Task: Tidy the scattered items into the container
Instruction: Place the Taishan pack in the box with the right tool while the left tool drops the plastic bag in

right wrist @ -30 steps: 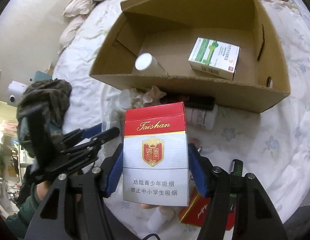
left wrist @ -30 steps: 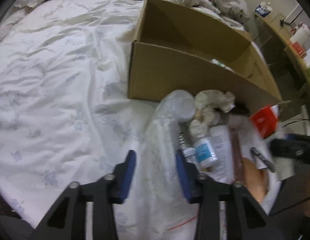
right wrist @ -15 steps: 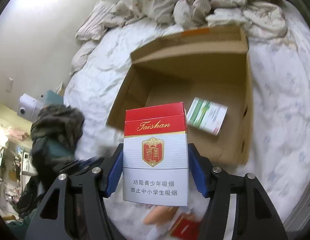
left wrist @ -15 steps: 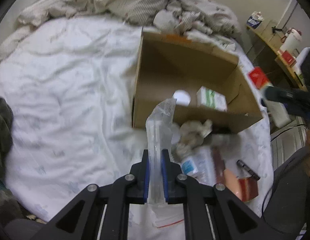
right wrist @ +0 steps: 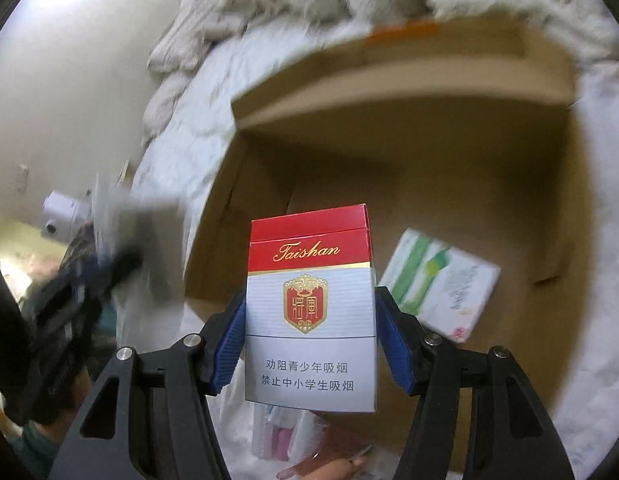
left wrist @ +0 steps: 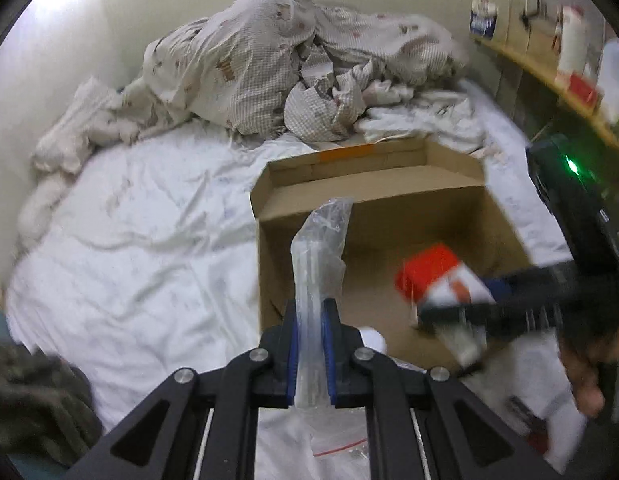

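Both loads mid-carry: right gripper (right wrist: pixel 311 320) clamps the cigarette pack (right wrist: pixel 311 308) over the cardboard box (left wrist: pixel 389 184); left gripper (left wrist: pixel 311 344) pinches the plastic bag (left wrist: pixel 319 248) at its near-left wall. Next: release inside, clear of the green carton (right wrist: pixel 441 284).

Bed (left wrist: pixel 141 248), white floral sheet, wrinkled. Open cardboard box (left wrist: pixel 389 184) sits on it, right of centre. Crumpled checked duvet (left wrist: pixel 269 60) piled at far end, against the wall. Dark camo cloth (left wrist: pixel 33 396) at near-left edge.
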A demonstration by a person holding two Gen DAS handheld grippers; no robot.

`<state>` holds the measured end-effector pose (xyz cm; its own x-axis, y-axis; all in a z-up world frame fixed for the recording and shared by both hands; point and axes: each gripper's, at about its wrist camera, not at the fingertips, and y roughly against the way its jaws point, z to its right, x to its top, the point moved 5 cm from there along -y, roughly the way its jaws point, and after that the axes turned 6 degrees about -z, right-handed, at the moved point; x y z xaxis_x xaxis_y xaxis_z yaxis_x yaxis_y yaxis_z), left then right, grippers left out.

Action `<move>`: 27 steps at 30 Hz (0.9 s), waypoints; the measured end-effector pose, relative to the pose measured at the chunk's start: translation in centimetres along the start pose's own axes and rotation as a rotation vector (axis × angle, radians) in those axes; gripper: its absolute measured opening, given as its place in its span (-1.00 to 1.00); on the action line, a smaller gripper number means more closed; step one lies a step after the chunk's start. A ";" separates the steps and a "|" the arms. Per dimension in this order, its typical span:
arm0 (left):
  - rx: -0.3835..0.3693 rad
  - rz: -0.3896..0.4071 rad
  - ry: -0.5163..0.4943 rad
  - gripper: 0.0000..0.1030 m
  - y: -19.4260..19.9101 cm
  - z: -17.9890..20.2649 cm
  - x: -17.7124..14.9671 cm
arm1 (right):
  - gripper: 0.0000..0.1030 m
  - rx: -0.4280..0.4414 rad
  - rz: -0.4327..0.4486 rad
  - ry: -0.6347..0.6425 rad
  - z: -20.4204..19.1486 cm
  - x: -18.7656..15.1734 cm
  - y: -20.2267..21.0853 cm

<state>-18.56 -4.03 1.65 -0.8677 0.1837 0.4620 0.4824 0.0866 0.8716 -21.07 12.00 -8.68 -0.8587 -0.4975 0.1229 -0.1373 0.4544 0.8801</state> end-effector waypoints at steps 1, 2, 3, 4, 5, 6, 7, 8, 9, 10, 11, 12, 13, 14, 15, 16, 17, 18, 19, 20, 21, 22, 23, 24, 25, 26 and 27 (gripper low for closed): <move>0.025 -0.013 -0.025 -0.79 -0.9 0.4 0.6 | 0.26 0.003 -0.021 0.003 0.0 0.0 -0.7; 0.037 -0.022 -0.043 -0.79 -1.7 0.7 0.9 | 0.26 0.008 -0.037 0.003 0.2 0.0 -1.2; 0.046 -0.027 -0.057 -0.79 -2.1 1.1 1.2 | 0.26 0.013 -0.050 -0.002 0.3 0.0 -1.6; 0.056 -0.035 -0.071 -0.79 -2.7 1.5 1.4 | 0.26 -0.012 -0.061 -0.001 0.5 0.0 -2.0; 0.066 -0.043 -0.091 -0.79 -3.1 1.9 1.5 | 0.26 -0.040 -0.066 0.004 0.6 0.0 -2.2; 0.078 -0.051 -0.109 -0.79 -3.7 2.3 1.5 | 0.26 -0.052 -0.074 0.015 0.6 -0.1 -2.5; 0.096 -0.064 -0.129 -0.79 -4.4 2.7 1.6 | 0.26 -0.049 -0.081 0.015 0.6 -0.2 -2.8; 0.111 -0.076 -0.141 -0.79 -5.1 3.0 1.6 | 0.26 -0.049 -0.088 0.010 0.7 -0.2 -3.0; 0.129 -0.089 -0.152 -0.79 -5.8 3.2 1.7 | 0.26 -0.051 -0.096 0.008 0.8 -0.3 -3.2; 0.142 -0.100 -0.155 -0.79 -6.4 3.3 1.8 | 0.26 -0.054 -0.102 0.007 0.8 -0.3 -3.6; 0.151 -0.119 -0.148 -0.79 -7.2 3.3 1.8 | 0.26 -0.059 -0.108 0.005 1.0 -0.2 -3.8; 0.156 -0.135 -0.142 -0.79 -7.8 3.2 1.8 | 0.25 -0.067 -0.119 0.001 1.2 -0.3 -4.2; 0.166 -0.154 -0.137 -0.79 -8.5 3.2 1.8 | 0.25 -0.073 -0.124 -0.001 1.4 -0.3 -4.5; 0.177 -0.173 -0.131 -0.79 -9.2 3.0 1.7 | 0.25 -0.094 -0.117 0.005 1.4 -0.3 -4.5; 0.190 -0.188 -0.133 -0.79 -9.8 2.9 1.6 | 0.25 -0.144 -0.108 0.016 1.6 -0.3 -4.5; 0.199 -0.205 -0.133 -0.79 -10.3 2.8 1.4 | 0.24 -0.214 -0.095 0.034 1.8 -0.2 -4.4; 0.201 -0.228 -0.127 -0.79 -10.9 2.7 1.3 | 0.21 -0.249 -0.086 0.036 2.1 -0.2 -4.3; 0.201 -0.254 -0.123 -0.79 -11.5 2.6 1.1 | 0.21 -0.265 -0.085 0.032 2.4 -0.1 -4.2; 0.202 -0.268 -0.122 -0.79 -11.8 2.6 0.9 | 0.20 -0.293 -0.079 0.030 2.8 0.0 -4.0; 0.196 -0.276 -0.117 -0.79 -12.3 2.6 0.8 | 0.20 -0.305 -0.068 0.026 3.1 0.2 -3.8; 0.203 -0.282 -0.124 -0.79 -12.6 2.7 0.7 | 0.20 -0.303 -0.066 0.018 3.2 0.2 -3.7; 0.221 -0.287 -0.140 -0.79 -12.9 2.8 0.5 | 0.20 -0.302 -0.066 0.019 3.1 0.3 -3.6; 0.236 -0.289 -0.152 -0.79 -13.2 2.9 0.4 | 0.20 -0.311 -0.059 0.029 2.8 0.3 -3.5; 0.240 -0.294 -0.157 -0.79 -13.4 2.9 0.3 | 0.20 -0.311 -0.053 0.037 2.5 0.3 -3.5; 0.239 -0.305 -0.157 -0.79 -13.7 3.0 0.2 | 0.21 -0.301 -0.054 0.040 2.3 0.3 -3.4; 0.236 -0.314 -0.150 -0.78 -13.8 2.9 0.1 | 0.21 -0.297 -0.055 0.029 2.3 0.3 -3.4; 0.234 -0.322 -0.142 -0.77 -13.9 2.8 0.0 | 0.21 -0.289 -0.055 0.020 2.4 0.2 -3.4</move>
<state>-24.94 -2.47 -10.89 -0.9613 0.2426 0.1305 0.2177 0.3788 0.8995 -21.99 12.10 -12.68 -0.8435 -0.5315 0.0776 -0.0351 0.1986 0.9794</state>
